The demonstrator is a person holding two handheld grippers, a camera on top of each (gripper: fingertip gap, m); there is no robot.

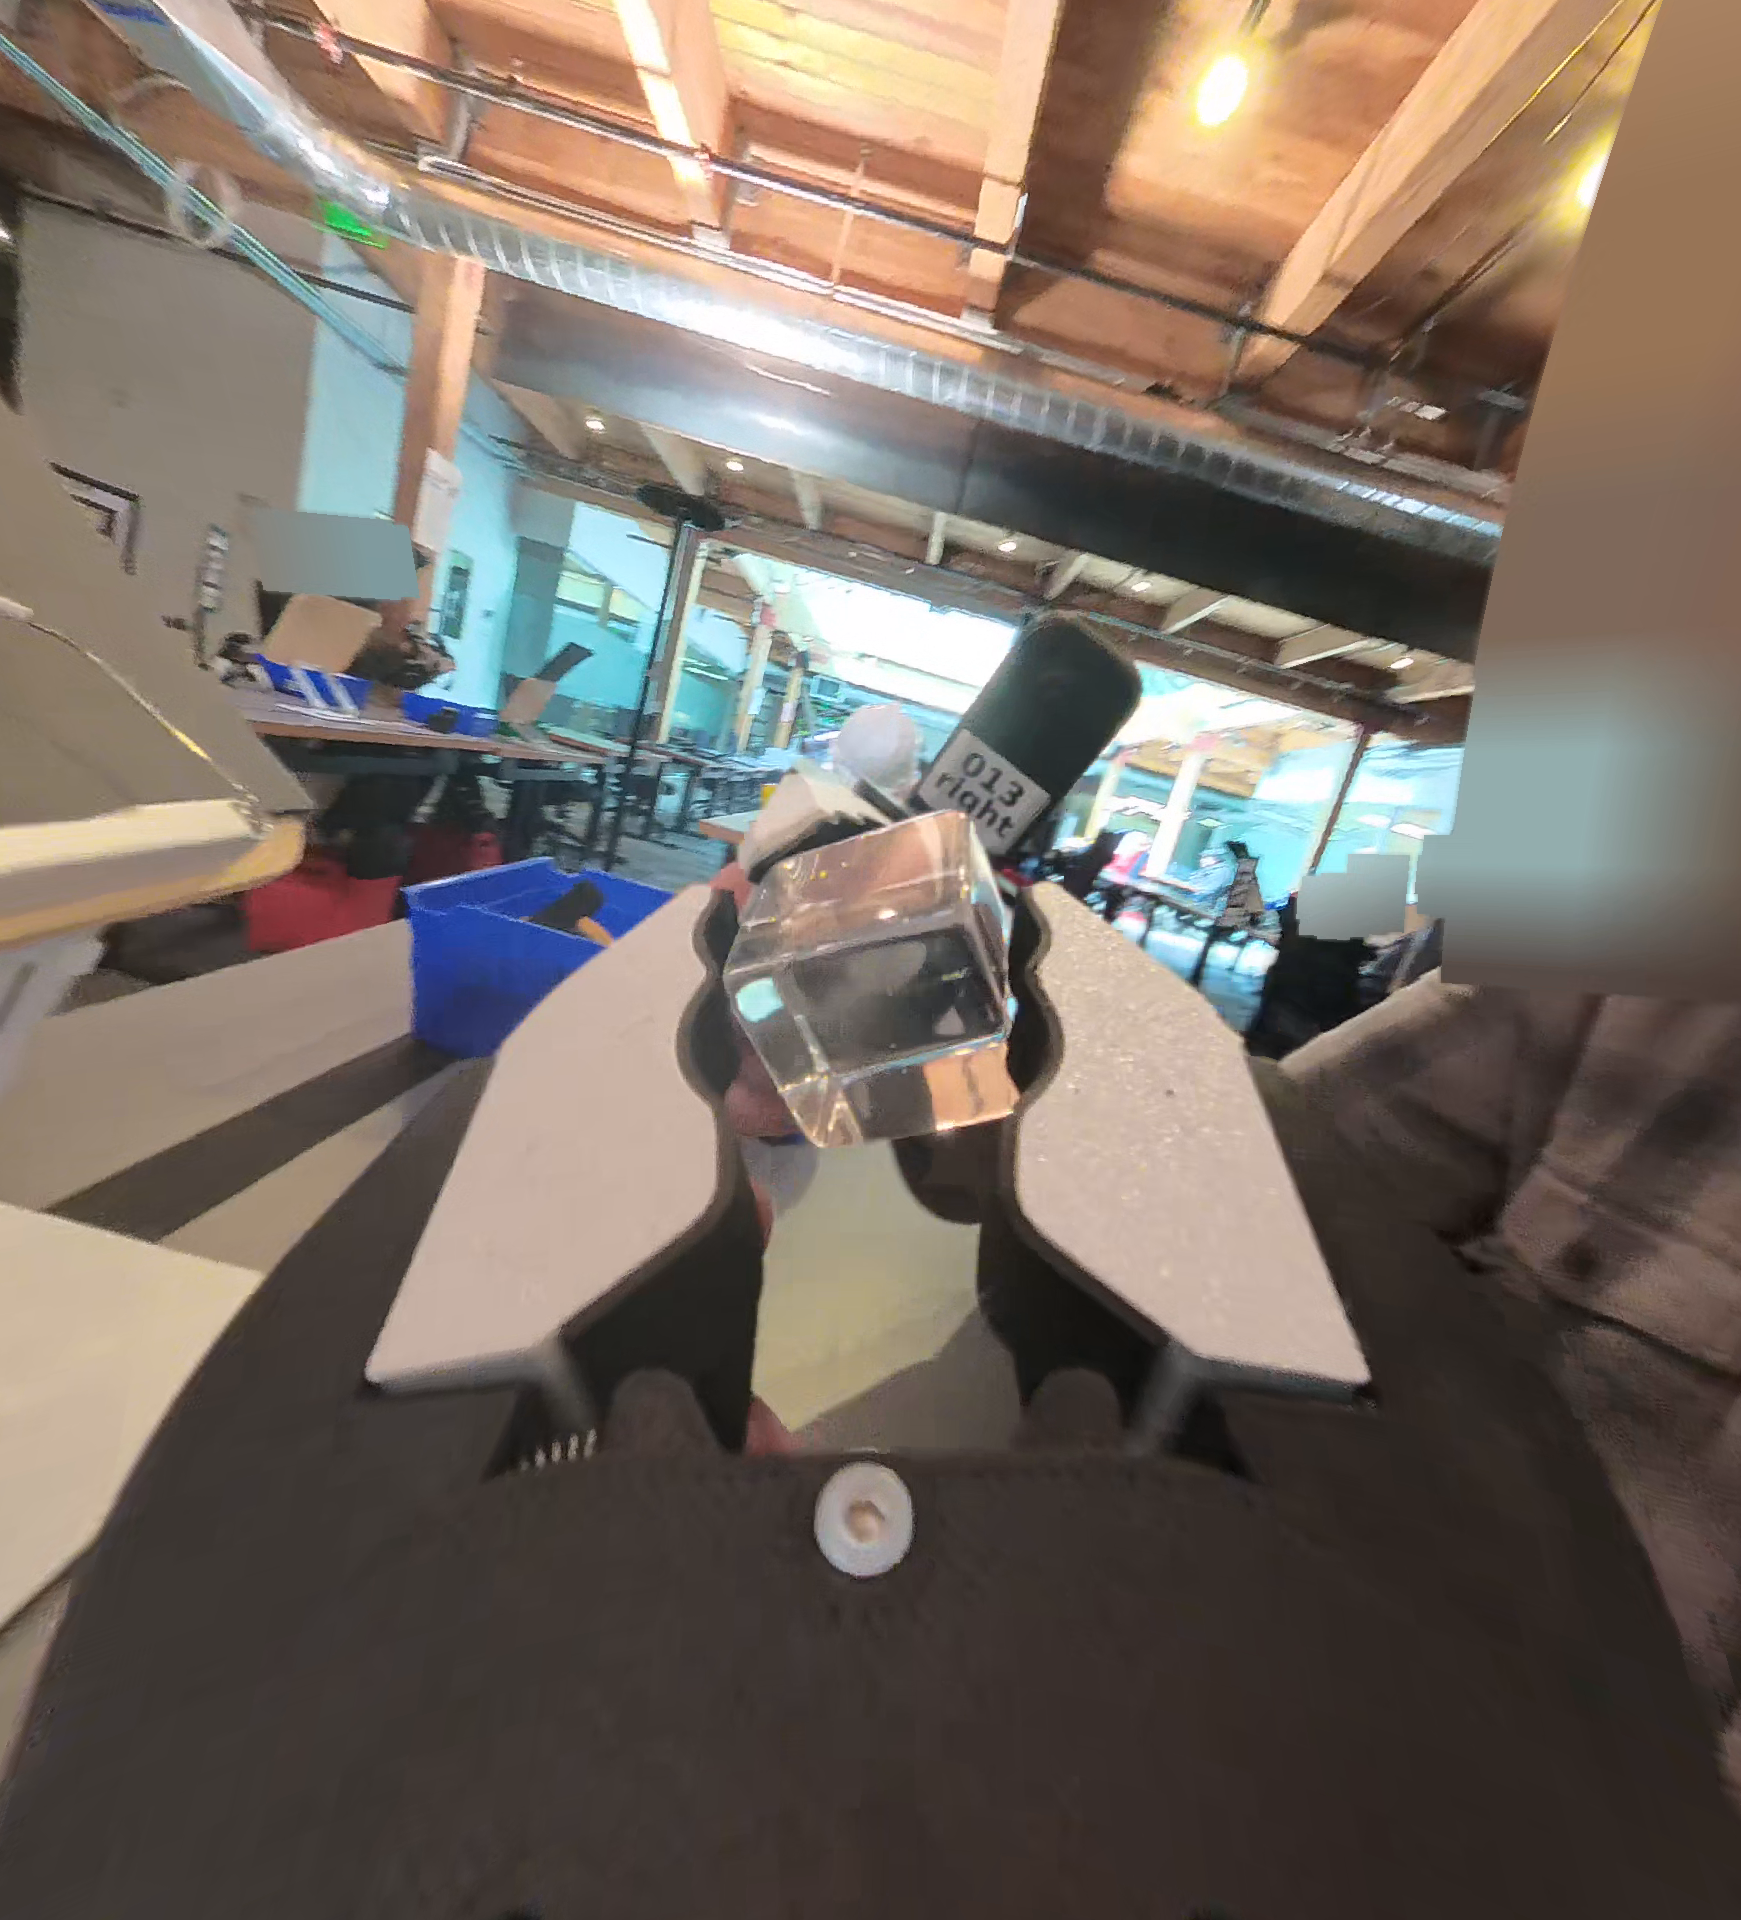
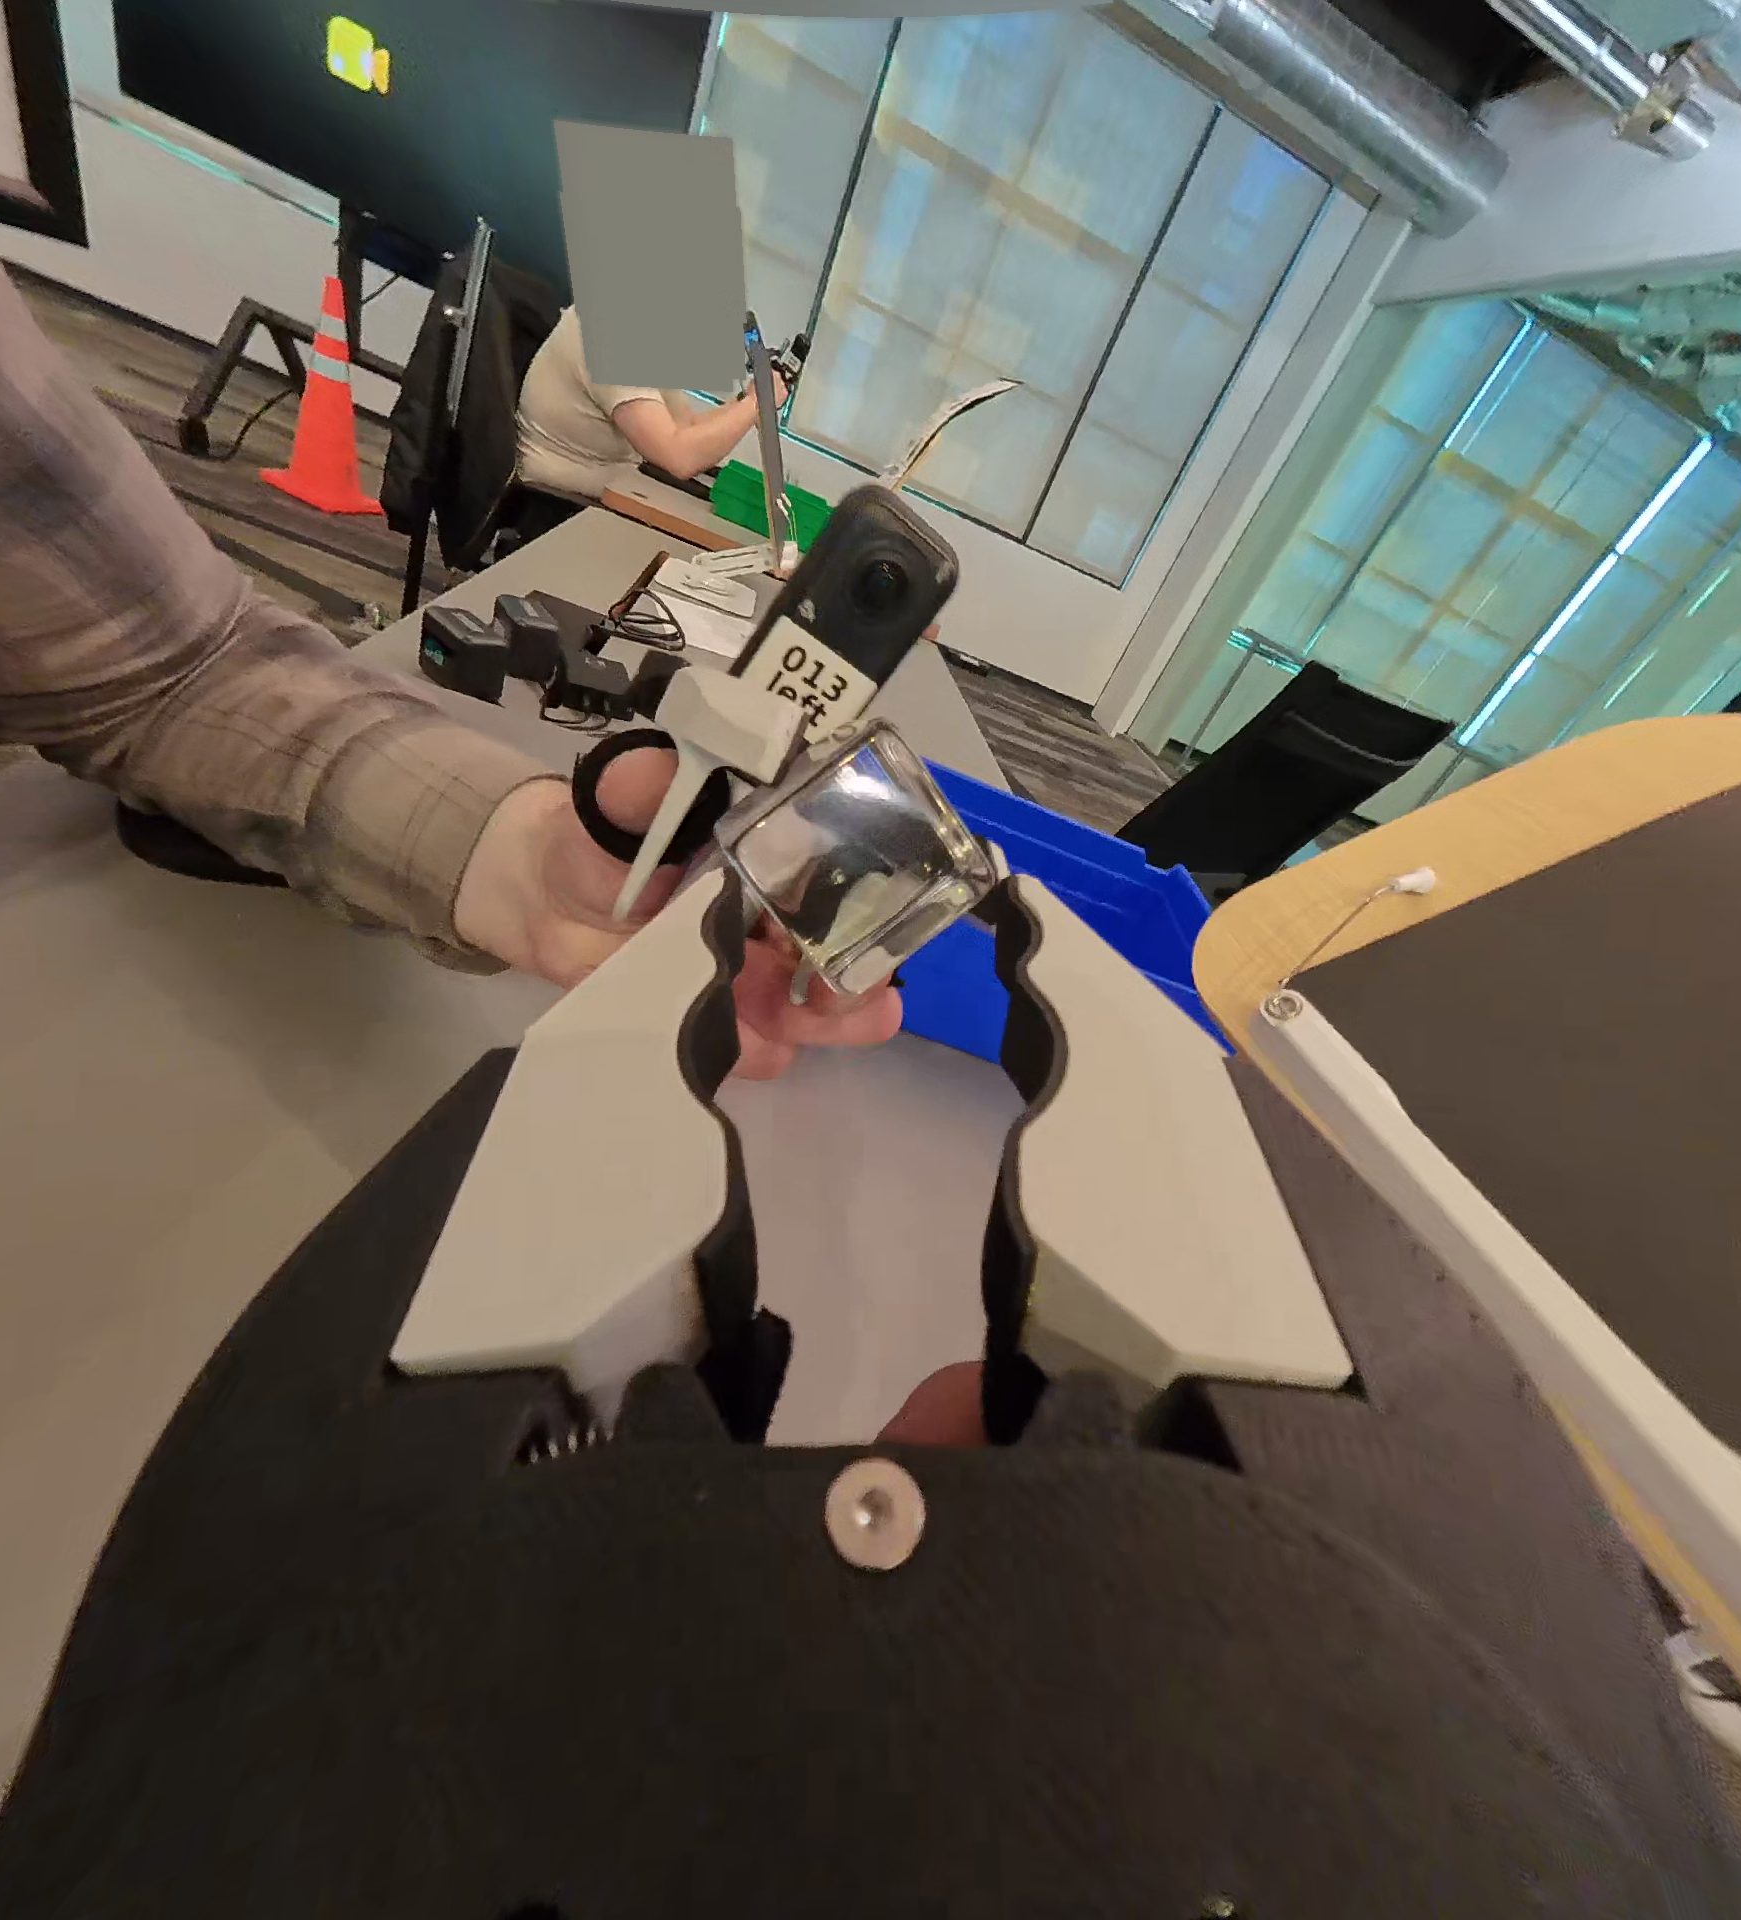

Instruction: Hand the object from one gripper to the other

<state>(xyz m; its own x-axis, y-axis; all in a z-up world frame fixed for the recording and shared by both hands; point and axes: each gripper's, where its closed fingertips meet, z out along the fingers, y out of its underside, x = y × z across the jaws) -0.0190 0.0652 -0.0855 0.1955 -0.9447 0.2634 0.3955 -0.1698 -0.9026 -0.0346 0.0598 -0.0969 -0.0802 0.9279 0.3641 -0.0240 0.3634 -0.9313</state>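
The clear cube [image 1: 871,977] is up in the air, right between the two grippers, which point at each other. It sits tilted at the tips of the left gripper [image 1: 871,935], a bit inside them. The right gripper [image 2: 861,925] meets it from the other side, tips by its sides. Both grippers are just as wide as the cube. I cannot tell which one is squeezing it. A blue bin [image 2: 1084,883] sits behind.

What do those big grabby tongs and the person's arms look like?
Both tongs, left and right, have pale grey angular fingers with wavy black inner pads on a dark brown body with a round screw. Each carries a black camera with a white label. The person wears a grey plaid sleeve.
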